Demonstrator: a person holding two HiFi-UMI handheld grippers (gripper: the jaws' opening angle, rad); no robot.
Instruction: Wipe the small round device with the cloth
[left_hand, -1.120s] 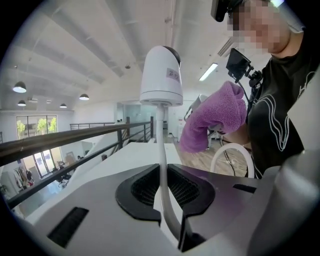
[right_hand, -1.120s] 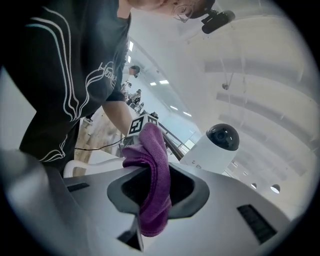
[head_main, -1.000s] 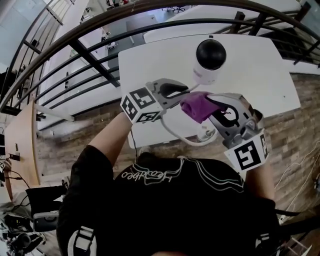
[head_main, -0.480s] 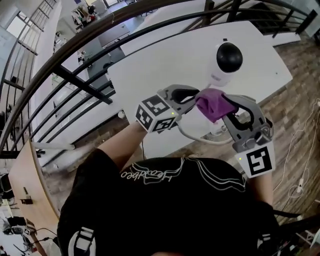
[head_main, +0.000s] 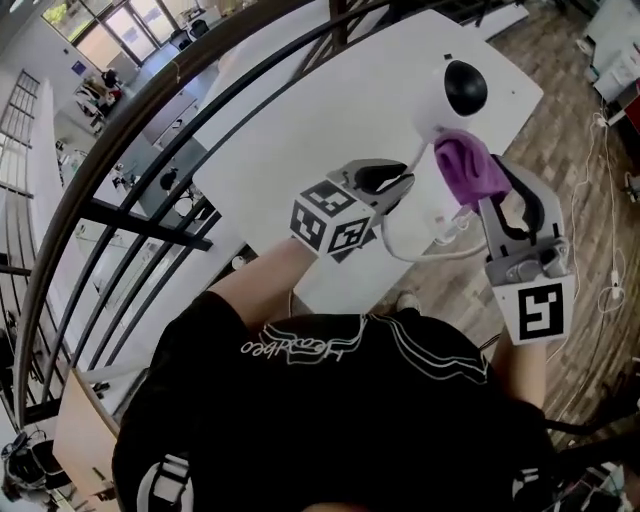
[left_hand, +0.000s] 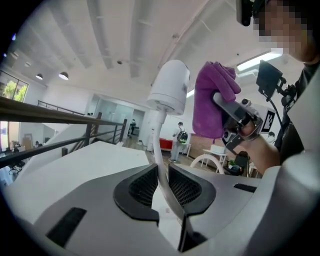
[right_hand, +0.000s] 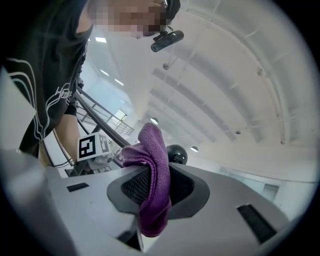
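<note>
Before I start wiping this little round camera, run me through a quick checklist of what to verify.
1. Purple cloth clamped in right gripper: ok.
2. White cable between the left gripper jaws: ok, it fills the gap, though the jaws have just been opening.
3. Cloth touching the round camera: not ok, a thin gap shows in the left gripper view.
4. Black lens dome ahead of the right gripper: ok, just beyond the cloth.

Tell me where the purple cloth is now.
Head view, right side: the purple cloth sits clamped in the right gripper, just below the small round device.
</note>
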